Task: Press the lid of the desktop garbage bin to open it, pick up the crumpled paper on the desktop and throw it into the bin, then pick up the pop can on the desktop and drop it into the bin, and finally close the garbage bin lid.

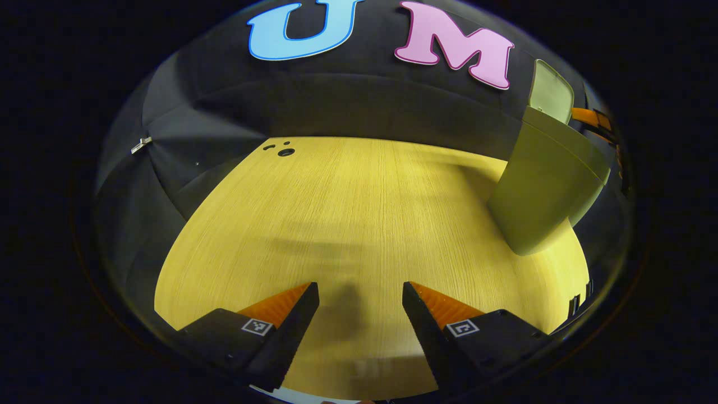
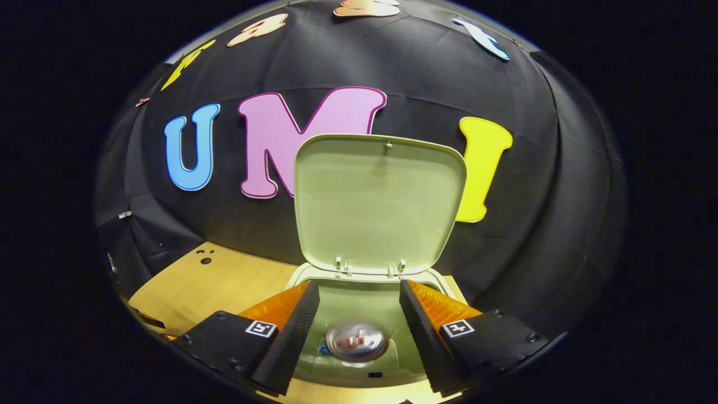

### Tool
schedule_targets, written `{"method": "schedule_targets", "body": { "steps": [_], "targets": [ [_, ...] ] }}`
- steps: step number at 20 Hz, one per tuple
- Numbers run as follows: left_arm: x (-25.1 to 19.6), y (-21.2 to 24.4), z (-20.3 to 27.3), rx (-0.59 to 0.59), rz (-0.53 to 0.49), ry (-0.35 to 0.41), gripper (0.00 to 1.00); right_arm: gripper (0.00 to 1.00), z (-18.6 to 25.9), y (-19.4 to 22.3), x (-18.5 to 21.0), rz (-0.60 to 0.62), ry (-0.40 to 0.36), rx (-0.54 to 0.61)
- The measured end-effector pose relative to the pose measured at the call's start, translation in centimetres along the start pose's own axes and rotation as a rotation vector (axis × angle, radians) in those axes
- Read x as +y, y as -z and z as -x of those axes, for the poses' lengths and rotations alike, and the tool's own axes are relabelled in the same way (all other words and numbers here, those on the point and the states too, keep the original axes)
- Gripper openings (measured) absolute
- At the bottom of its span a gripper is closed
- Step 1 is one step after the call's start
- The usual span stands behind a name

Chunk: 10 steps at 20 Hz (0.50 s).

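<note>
The right gripper (image 2: 359, 306) hangs wide and empty over the pale green plastic bin (image 2: 370, 280), where the silver pop can (image 2: 357, 340) lies inside. Next, it should likely push the upright lid (image 2: 378, 202) forward gently. The left gripper (image 1: 360, 306) gapes above the wooden desktop (image 1: 348, 213).

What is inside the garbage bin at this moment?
In the right gripper view, the pop can lies in the garbage bin, end toward the camera, under the raised lid. Whether crumpled paper lies beneath it cannot be told.
</note>
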<state>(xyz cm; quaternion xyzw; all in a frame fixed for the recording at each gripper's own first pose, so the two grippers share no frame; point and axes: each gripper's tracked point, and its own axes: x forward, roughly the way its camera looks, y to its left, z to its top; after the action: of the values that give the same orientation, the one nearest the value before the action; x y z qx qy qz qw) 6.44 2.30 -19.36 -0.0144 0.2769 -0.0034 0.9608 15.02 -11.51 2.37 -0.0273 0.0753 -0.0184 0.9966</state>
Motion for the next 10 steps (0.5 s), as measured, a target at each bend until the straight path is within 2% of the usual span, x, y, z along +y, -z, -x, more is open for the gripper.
{"method": "schedule_targets", "body": {
  "steps": [1,3,7,10],
  "targets": [
    [0.1,0.0,0.0,0.001,-0.001,0.000,0.96,0.96,0.1,-0.3,-0.1,-0.004,0.004,-0.007],
    [0.1,0.0,0.1,0.001,0.002,0.003,0.96,0.98,0.5,-1.1,-0.3,-0.013,0.012,-0.031],
    [0.1,0.1,0.3,0.006,0.005,0.006,0.96,0.97,1.3,-2.7,-0.6,-0.024,0.022,-0.048],
    [0.2,-0.1,0.6,-0.005,0.010,0.004,0.96,0.97,2.1,-4.9,-0.1,-0.095,0.002,-0.065]
  ]
}}
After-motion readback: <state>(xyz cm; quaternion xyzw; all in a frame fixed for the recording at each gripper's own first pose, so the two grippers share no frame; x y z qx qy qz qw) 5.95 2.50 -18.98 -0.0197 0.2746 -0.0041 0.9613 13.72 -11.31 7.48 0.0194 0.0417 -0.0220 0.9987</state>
